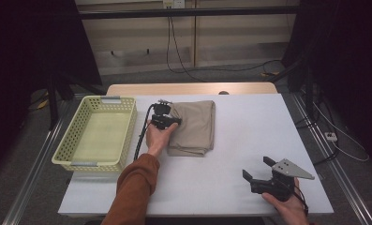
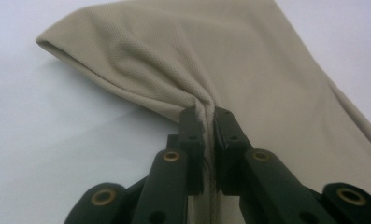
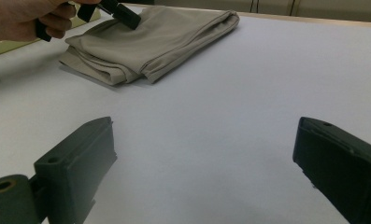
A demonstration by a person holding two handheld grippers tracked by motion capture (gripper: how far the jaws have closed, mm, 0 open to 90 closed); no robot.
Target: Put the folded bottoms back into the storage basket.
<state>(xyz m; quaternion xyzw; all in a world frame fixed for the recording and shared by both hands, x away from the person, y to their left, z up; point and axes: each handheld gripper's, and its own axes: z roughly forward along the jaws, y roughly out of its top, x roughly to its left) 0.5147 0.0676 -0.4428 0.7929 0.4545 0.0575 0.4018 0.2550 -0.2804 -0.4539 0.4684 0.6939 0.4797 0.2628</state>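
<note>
Left gripper view shows the left gripper [image 2: 209, 122] with its jaws nearly together, pinching a fold of the beige folded cloth [image 2: 230, 60]. The cloth lies on the white table [image 1: 240, 140], just right of the yellow basket [image 1: 76, 140]. The right gripper [image 1: 259, 169] rests near the table's front edge, jaws spread wide and holding nothing. No readable writing appears.

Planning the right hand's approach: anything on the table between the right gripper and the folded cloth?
Nothing: bare white table runs from the open right gripper to the folded beige cloth in the right gripper view; the high view agrees.
</note>
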